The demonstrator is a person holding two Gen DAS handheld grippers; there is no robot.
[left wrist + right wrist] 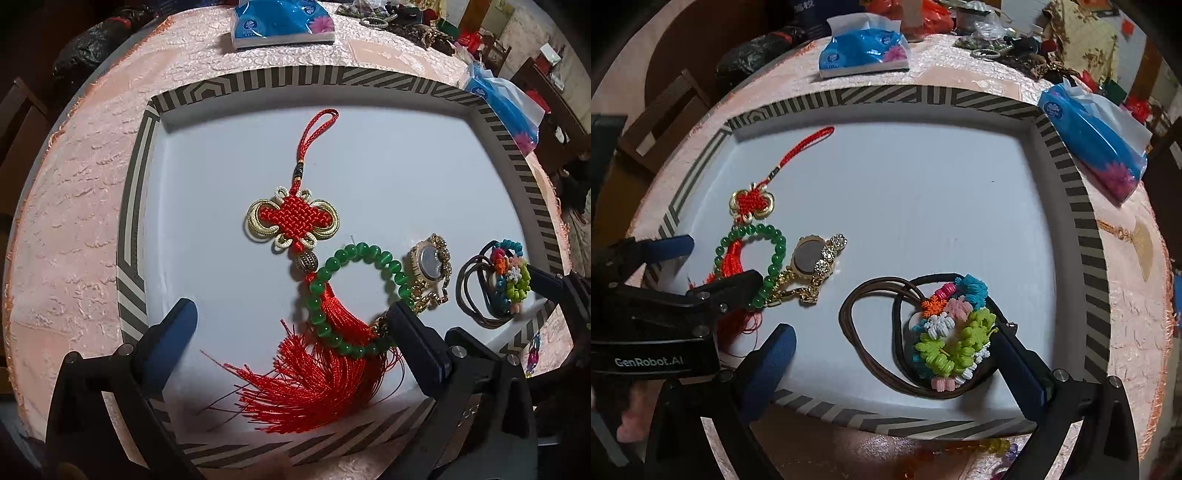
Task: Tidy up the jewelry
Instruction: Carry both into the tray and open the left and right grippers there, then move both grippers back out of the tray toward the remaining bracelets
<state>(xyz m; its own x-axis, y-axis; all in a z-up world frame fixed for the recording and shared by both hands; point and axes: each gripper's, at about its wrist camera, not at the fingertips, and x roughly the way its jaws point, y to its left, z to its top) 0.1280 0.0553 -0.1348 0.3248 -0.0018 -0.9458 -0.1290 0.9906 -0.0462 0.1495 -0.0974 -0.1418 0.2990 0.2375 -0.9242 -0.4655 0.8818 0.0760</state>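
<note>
Left gripper's fingers [417, 343] hide part of green bracelet [351, 291]

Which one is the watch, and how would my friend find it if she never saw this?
Look in the big white tray with the striped rim on the pink tablecloth. Near its left side lie a red knotted tassel and a ring of green beads. The watch touches those beads on their right: it is the only gold thing, with a round dark face and a sparkly band.
</note>
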